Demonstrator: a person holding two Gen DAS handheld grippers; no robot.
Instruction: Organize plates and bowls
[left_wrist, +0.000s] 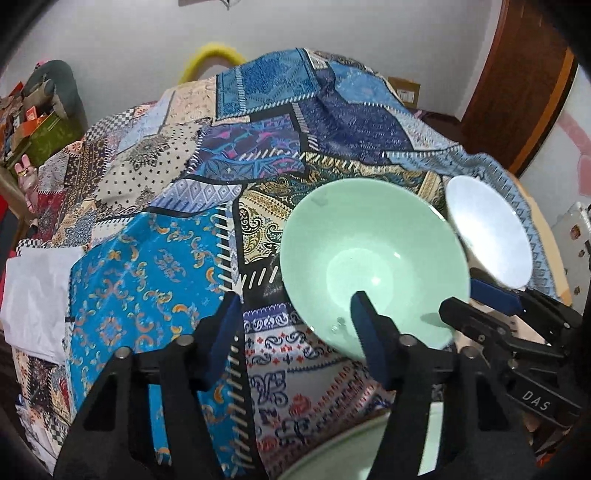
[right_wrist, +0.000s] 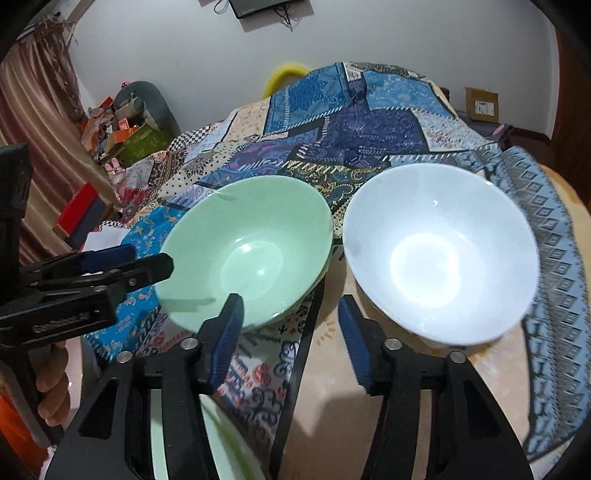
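Observation:
A pale green bowl (left_wrist: 369, 258) (right_wrist: 247, 251) stands upright on the patchwork cloth, and a white bowl (left_wrist: 487, 229) (right_wrist: 439, 254) stands just to its right. My left gripper (left_wrist: 295, 299) (right_wrist: 151, 256) is open. It straddles the green bowl's near-left wall, one finger inside the bowl and one outside, and neither pad presses on it. My right gripper (right_wrist: 290, 299) (left_wrist: 461, 295) is also open, over the gap between the two bowls. Its left finger overlaps the green bowl's rim and its right finger sits beside the white bowl's rim. It holds nothing.
A pale green plate rim (left_wrist: 351, 454) (right_wrist: 221, 443) shows at the near edge under the grippers. The patchwork cloth (left_wrist: 155, 258) covers most of the round table (right_wrist: 406, 387). Boxes and clutter (right_wrist: 122, 133) stand at the far left. A person's hand (right_wrist: 51, 387) holds the left gripper.

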